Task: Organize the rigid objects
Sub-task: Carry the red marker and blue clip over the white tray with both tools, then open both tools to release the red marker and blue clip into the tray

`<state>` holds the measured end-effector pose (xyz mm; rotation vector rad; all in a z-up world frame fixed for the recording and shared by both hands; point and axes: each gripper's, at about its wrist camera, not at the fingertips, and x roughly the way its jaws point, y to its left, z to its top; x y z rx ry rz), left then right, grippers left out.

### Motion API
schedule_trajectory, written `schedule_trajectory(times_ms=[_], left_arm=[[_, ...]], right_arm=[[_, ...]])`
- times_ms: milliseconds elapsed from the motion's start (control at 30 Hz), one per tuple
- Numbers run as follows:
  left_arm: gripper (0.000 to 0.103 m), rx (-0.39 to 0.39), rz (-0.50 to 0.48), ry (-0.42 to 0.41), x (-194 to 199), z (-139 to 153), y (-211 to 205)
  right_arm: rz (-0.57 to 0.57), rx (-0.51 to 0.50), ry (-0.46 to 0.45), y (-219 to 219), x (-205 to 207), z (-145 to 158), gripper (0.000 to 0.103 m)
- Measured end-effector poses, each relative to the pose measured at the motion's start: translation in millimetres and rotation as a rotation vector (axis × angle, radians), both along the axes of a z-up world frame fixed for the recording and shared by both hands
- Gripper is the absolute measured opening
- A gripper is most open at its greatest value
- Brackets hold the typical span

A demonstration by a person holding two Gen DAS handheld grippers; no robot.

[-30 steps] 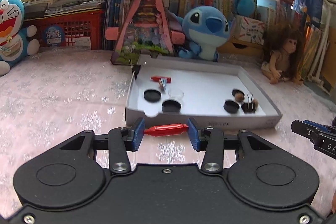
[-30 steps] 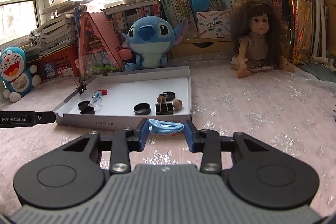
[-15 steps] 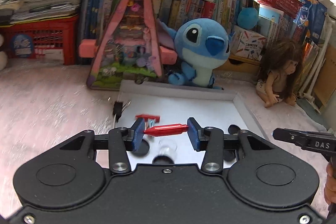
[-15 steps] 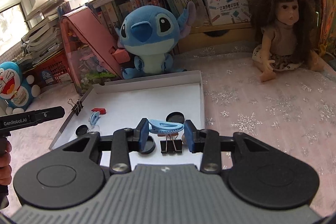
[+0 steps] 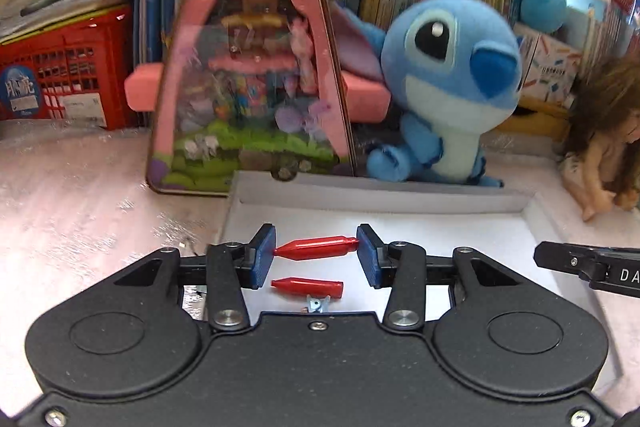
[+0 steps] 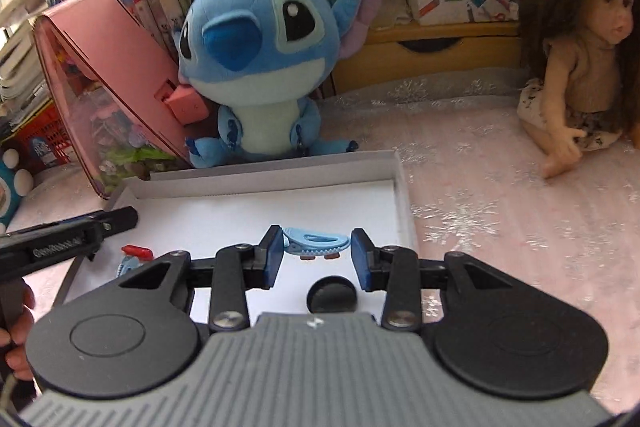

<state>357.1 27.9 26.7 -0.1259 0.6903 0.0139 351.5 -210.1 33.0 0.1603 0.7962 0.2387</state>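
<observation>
My left gripper is shut on a red pen cap and holds it over the white cardboard tray. A second red cap lies in the tray just below it. My right gripper is shut on a light blue hair clip above the tray. A black round lid lies in the tray under it. Another blue clip and a red cap lie at the tray's left side. The left gripper's tip shows there too.
A blue Stitch plush and a pink triangular toy house box stand right behind the tray. A doll sits to the right. Bookshelves and a red basket line the back. The right gripper's tip reaches in from the right.
Both grippers have moved forward from in front of the tray to above its floor, still holding the red cap and the blue clip.
</observation>
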Motion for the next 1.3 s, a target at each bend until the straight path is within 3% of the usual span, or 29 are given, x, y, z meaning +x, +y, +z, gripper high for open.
schedule_trajectory(times_ms=[100, 233, 400, 567, 967, 1067, 1167, 1300], left_arm=[[0.042, 0.064, -0.027, -0.02, 0.0, -7.8, -13.0], [0.042, 0.068, -0.071, -0.037, -2.8, -14.8, -22.4], [0.042, 0.075, -0.057, -0.003, 1.7, -17.6, -23.8], [0.042, 0.057, -0.014, 0.047, 8.7, -23.6, -16.9], [0.043, 0.085, -0.012, 0.077, 15.9, -26.1, -19.1], [0.054, 0.086, -0.015, 0.083, 16.2, -24.4, -20.0], [0.063, 0.064, -0.02, 0.071, 11.9, -20.6, -19.3], [0.07, 0.046, -0.019, 0.032, 1.3, -11.8, -16.8]], right_arm=[[0.01, 0.01, -0.016, 5.3, 2.3, -8.1, 0.042], [0.015, 0.023, -0.058, 9.7, -0.8, -17.7, 0.042], [0.023, 0.033, -0.082, 12.4, -3.8, -22.6, 0.042], [0.028, 0.009, -0.063, 15.4, -1.6, -24.5, 0.042], [0.047, -0.053, -0.014, 24.1, 4.8, -29.0, 0.043], [0.033, -0.053, -0.019, 23.7, 3.7, -28.5, 0.047], [0.019, -0.029, -0.051, 19.2, -1.2, -23.9, 0.058], [0.015, -0.01, -0.081, 15.6, -9.0, -14.8, 0.062]])
